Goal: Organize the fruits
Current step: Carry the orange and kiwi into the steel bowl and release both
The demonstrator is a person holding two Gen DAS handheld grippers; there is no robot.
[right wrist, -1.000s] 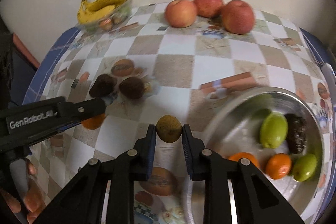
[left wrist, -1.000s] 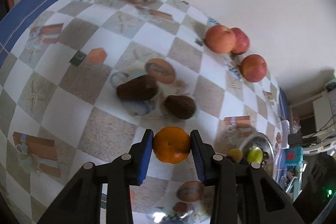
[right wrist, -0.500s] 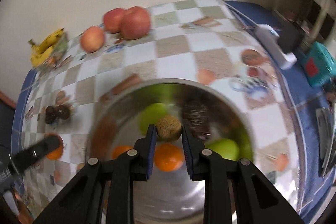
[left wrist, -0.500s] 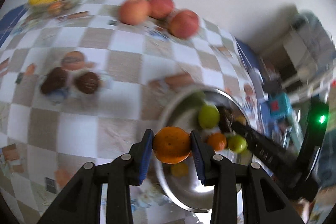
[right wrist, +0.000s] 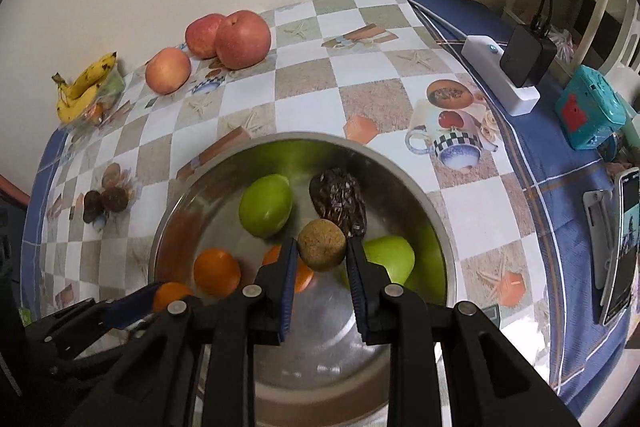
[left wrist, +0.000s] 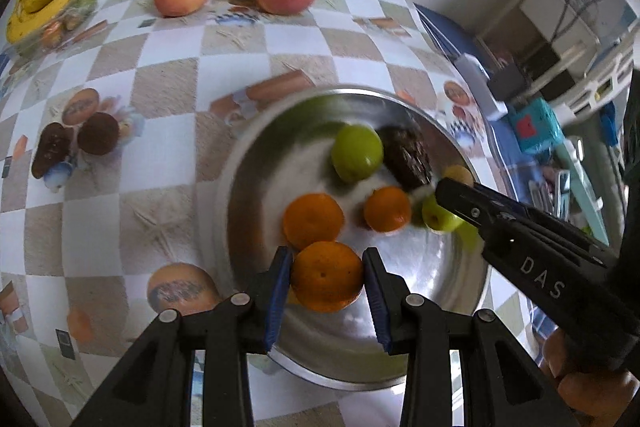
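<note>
My left gripper is shut on an orange and hangs over the near part of a steel bowl. My right gripper is shut on a small brownish-green round fruit above the same bowl. In the bowl lie two oranges, two green fruits and a dark wrinkled fruit. The right gripper's black body reaches in from the right in the left wrist view.
Three red apples and a banana bunch lie along the wall at the back. Two dark brown fruits sit left of the bowl on the checked tablecloth. A power strip, a teal box and a phone lie at the right edge.
Both grippers carried their fruits rightward from the tablecloth to above the bowl. Each grip stayed shut throughout.
</note>
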